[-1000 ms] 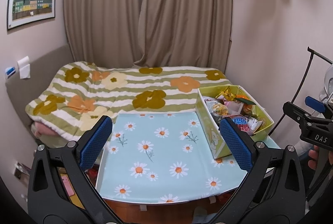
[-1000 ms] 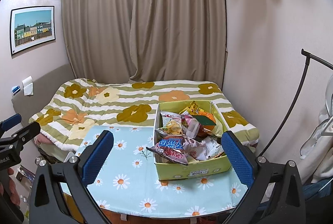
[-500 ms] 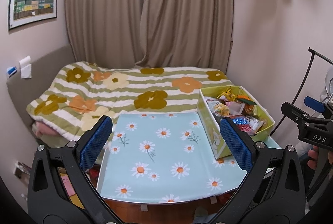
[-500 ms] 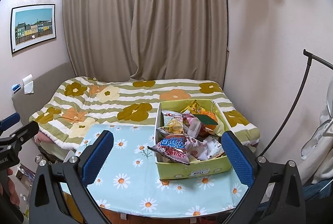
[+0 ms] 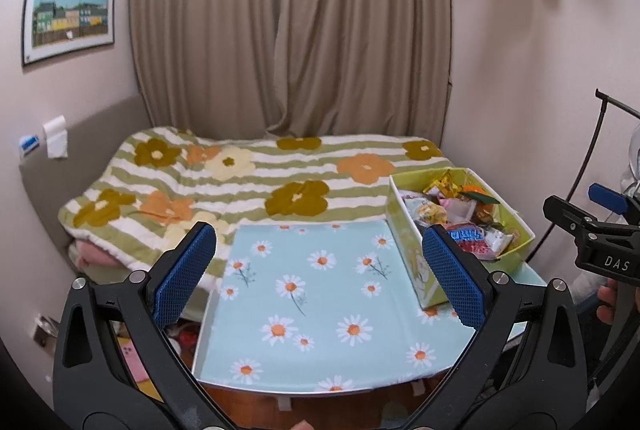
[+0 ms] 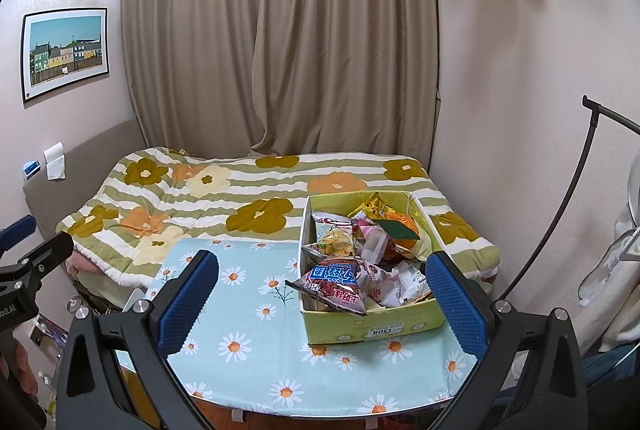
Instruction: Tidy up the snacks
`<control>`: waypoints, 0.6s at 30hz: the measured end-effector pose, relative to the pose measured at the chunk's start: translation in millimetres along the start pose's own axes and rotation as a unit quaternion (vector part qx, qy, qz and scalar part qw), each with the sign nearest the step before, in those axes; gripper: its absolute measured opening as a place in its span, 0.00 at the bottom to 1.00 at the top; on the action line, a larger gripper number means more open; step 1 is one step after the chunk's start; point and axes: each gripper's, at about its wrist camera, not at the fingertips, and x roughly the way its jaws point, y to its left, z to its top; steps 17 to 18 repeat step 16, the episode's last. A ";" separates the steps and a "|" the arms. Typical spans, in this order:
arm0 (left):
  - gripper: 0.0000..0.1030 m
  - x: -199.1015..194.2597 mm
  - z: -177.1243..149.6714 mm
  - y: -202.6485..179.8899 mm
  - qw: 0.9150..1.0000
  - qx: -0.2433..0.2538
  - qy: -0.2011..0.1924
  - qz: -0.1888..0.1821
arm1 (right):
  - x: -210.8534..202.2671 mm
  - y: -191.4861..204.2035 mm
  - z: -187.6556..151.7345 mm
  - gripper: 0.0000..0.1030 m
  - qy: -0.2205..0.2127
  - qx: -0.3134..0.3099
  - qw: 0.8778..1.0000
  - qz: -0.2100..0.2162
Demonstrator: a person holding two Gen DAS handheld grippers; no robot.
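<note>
I have both tongs held above the near edge of the table [image 6: 248,362], which is covered in a pale blue daisy cloth. The left gripper [image 5: 320,274] is spread wide with nothing between its blue pads, and the right gripper [image 6: 322,304] is spread just as wide, also empty.

The snack box [image 6: 372,326], yellow-green cardboard, sits on the right part of the table. From my right camera it lies ahead, between the two fingers and closer to the right one; from my left camera it lies off to the right, partly behind the right finger. Its long axis runs from near to far, with the labelled short end facing me. It is heaped with packets. A red and blue snack bag [image 6: 334,284] hangs over the near-left corner of the rim, and a chips bag [image 6: 334,236] lies further back on the left side; an orange packet [image 6: 402,226] sits toward the far right.

Beyond the table I see a bed under a striped flower blanket [image 6: 248,194], then a beige curtain [image 6: 280,42]. Nothing stands between the tongs and the box.
</note>
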 end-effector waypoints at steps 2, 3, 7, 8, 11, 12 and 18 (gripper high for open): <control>1.00 -0.8 -0.1 -0.2 1.000 -0.003 -0.002 0.002 | 0.0 0.3 -0.1 1.00 0.000 0.000 1.000 0.000; 1.00 -1.1 0.0 -0.1 1.000 -0.006 -0.003 0.002 | -0.1 0.2 -0.2 1.00 0.000 0.000 1.000 0.000; 1.00 -2.0 -0.9 0.2 1.000 -0.011 -0.001 0.006 | 0.4 1.0 -0.5 1.00 0.001 0.001 1.000 0.001; 1.00 -2.0 -1.2 0.2 1.000 -0.010 -0.001 0.011 | 0.1 0.9 -0.6 1.00 0.001 0.001 1.000 0.001; 1.00 -0.9 -1.8 -3.4 1.000 -0.003 -0.001 0.026 | 0.6 4.2 -0.5 1.00 0.002 0.000 1.000 0.002; 1.00 -1.4 -2.4 -3.4 1.000 -0.003 -0.004 0.023 | 0.0 5.5 -0.3 1.00 0.003 -0.001 1.000 0.003; 1.00 -2.8 -4.0 -1.0 1.000 -0.010 -0.010 0.016 | -0.1 10.4 0.5 1.00 0.003 -0.004 1.000 0.005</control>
